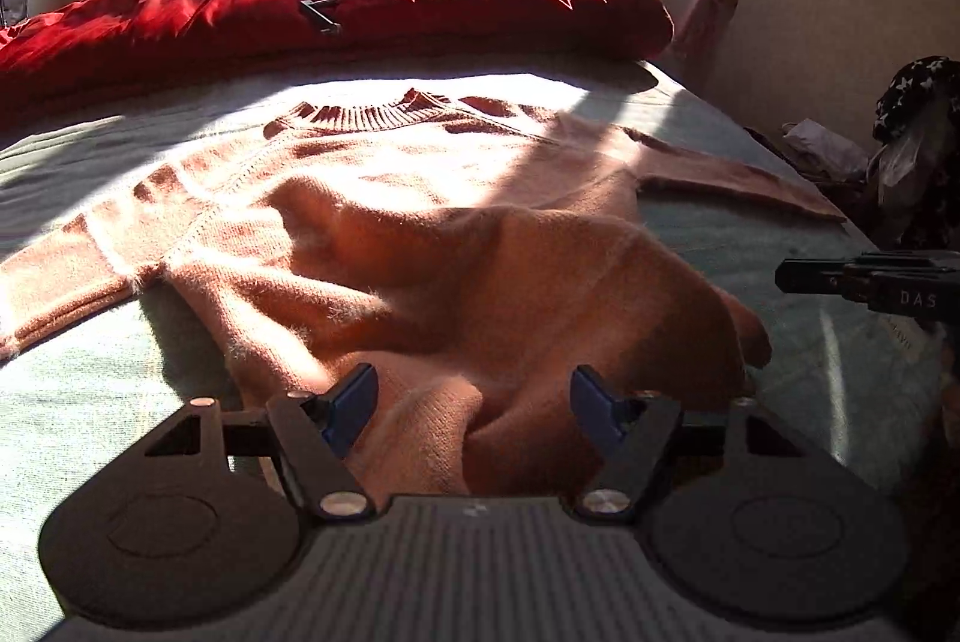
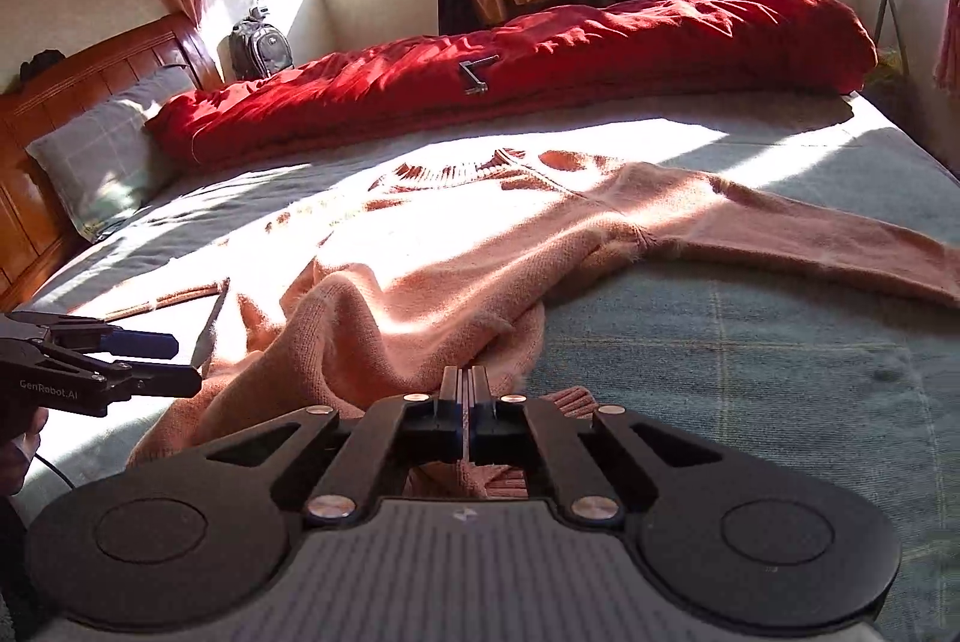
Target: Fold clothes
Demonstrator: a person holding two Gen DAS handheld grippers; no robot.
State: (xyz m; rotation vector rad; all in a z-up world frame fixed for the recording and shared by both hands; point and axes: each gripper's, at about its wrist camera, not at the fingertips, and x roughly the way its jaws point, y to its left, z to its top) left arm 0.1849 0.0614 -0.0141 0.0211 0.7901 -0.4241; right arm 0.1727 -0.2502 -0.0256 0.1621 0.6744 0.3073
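A fuzzy salmon-pink knitted sweater (image 2: 480, 246) is spread on the grey-green bedsheet (image 2: 750, 372) before a red duvet (image 2: 540, 60), hem rumpled. The right gripper (image 2: 467, 402) is clenched, seemingly on the hem; the left gripper (image 1: 474, 390) is spread wide above it. Soft, light, floppy knit is judged best pinched at hem corners.

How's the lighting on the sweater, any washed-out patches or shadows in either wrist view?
Left wrist view: sunlight blows out the sweater near its collar; the near hem lies in shadow. Right wrist view: the chest is washed out nearly white, while the right sleeve stays readable.

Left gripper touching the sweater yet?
Cannot tell. Left wrist view shows the left gripper open around a sweater ridge, no plain contact; right wrist view doesn't settle it.
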